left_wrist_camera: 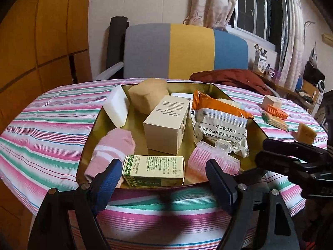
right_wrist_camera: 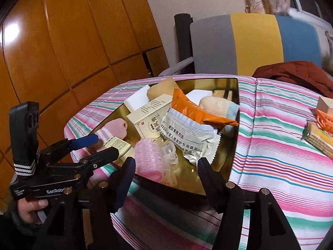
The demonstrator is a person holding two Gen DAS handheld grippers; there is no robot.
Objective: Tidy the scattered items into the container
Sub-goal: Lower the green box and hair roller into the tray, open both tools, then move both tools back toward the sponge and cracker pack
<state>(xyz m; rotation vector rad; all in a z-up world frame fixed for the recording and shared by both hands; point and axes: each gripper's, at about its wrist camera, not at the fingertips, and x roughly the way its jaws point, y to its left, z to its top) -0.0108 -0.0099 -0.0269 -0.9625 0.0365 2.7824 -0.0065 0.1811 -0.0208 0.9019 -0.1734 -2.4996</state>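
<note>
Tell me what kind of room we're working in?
Probably a bedroom or living room at home: curtained window, wooden wardrobe panels, and a table under a striped tablecloth.

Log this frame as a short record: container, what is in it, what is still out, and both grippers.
container: gold tray on striped tablecloth
inside: pink sock, green box, pink hair roller, cream box, snack packet, white sponge
still out: orange hair clip, wafer pack, tan block, small box
left gripper: open, empty
right gripper: open, empty
</note>
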